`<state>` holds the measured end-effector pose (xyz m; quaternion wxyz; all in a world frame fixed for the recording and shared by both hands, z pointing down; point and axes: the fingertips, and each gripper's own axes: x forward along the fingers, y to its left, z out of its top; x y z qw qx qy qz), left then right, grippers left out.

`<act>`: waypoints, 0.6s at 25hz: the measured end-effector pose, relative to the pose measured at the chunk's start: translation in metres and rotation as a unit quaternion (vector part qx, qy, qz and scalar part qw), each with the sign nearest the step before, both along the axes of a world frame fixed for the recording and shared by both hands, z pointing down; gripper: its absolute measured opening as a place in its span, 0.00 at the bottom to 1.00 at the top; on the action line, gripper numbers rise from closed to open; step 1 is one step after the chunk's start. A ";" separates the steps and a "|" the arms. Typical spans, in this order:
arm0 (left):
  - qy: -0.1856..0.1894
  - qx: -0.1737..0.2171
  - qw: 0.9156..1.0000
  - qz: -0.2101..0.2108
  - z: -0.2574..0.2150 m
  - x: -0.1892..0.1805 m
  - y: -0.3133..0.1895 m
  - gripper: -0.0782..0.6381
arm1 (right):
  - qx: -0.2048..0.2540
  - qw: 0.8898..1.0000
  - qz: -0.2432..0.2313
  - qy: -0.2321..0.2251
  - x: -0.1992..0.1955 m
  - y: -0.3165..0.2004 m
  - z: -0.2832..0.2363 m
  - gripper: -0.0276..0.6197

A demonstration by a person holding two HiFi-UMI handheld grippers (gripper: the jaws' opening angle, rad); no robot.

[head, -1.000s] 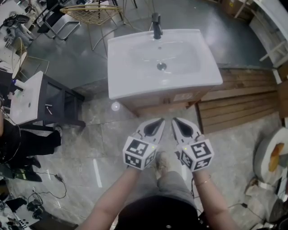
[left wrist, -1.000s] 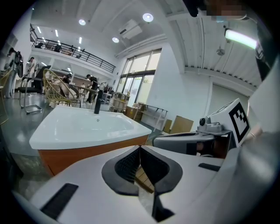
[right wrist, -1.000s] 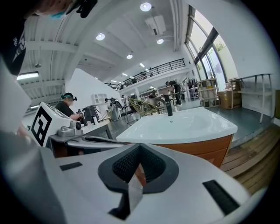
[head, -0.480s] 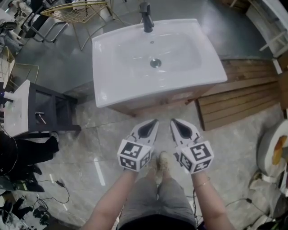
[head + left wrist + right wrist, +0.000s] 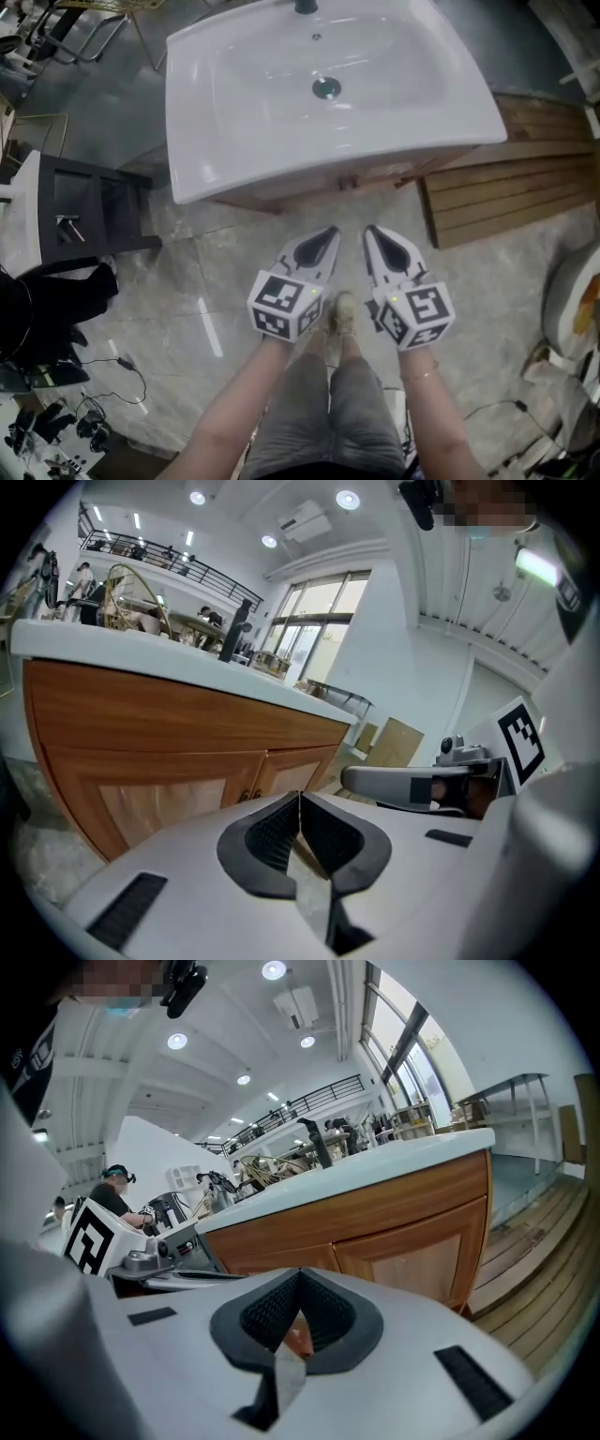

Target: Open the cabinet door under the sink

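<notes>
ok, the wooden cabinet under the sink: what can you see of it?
The brown wooden cabinet has a plain band above two shut doors with paler recessed panels and small knobs beside the centre seam. It stands upright on the grey marbled floor, carrying the white ceramic sink, whose rim overhangs it. In the head view only a front strip shows.
</notes>
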<state>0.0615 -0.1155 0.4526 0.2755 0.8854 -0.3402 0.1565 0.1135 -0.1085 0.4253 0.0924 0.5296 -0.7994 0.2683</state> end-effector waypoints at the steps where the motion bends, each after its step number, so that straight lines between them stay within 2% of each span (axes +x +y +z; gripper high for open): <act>1: -0.001 0.000 1.000 0.004 0.005 0.003 -0.001 0.13 | -0.001 1.000 0.002 0.001 0.001 -0.001 0.006 0.04; 9: -0.017 0.015 1.000 0.016 0.038 0.017 -0.023 0.13 | -0.017 1.000 0.002 0.018 0.006 -0.015 0.049 0.04; 15: -0.017 0.002 1.000 0.006 0.067 0.022 -0.031 0.13 | -0.035 0.999 0.003 0.019 0.006 -0.022 0.077 0.04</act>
